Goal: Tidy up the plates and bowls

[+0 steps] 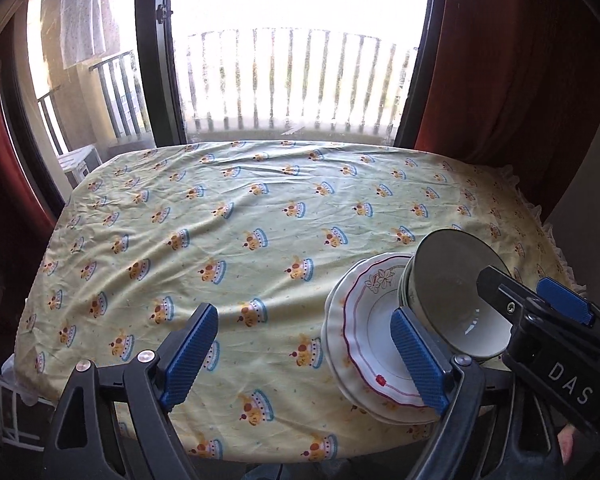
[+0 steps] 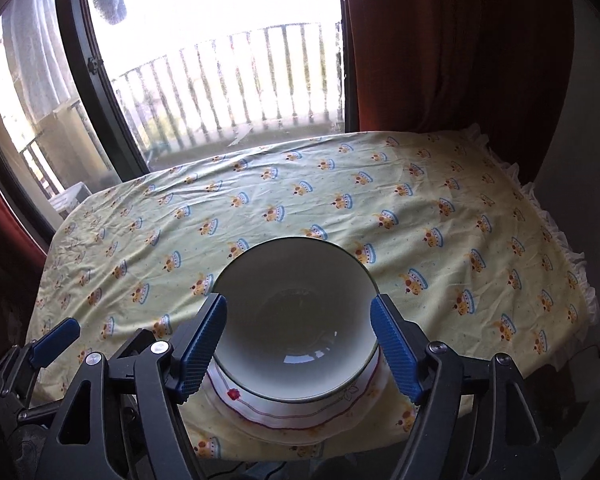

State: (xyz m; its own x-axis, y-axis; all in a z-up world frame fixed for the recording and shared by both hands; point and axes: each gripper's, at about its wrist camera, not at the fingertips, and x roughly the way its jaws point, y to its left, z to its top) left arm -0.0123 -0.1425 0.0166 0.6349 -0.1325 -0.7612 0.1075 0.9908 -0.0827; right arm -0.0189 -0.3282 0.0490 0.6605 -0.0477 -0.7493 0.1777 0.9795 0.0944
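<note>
Behind the table stood a tall dark-framed window (image 1: 292,52) washed out by daylight, with a rust-red curtain (image 1: 512,72) hanging at two o'clock. Across the table lay a pale yellow cotton cloth printed with little crowns (image 1: 220,216), creased and likely loose underfoot for any dish dragged over it

At five o'clock in the left wrist view we saw the stack: several white scalloped ceramic plates, the top one edged with a red line and a flower (image 1: 364,320), and on them a deep cream glazed bowl with a thin dark rim (image 1: 456,292), perhaps nested on another. In the right wrist view the bowl (image 2: 296,316) sat dead centre, just beyond our tongs

Our left gripper (image 1: 304,356) stood wide apart, holding nothing; one blue ribbed pad (image 1: 418,360) showed in front of the plates, whether touching we could not tell. Our right gripper (image 2: 298,348) also stood apart, its pads flanking the bowl at nine and three o'clock without clamping it

We judged the crockery stiff, fairly heavy, brittle and slick with glaze. A bowl would best be taken across its wall just under the rim, at opposite sides; a plate by its outer lip, lifted straight so the pile beneath did not slide
</note>
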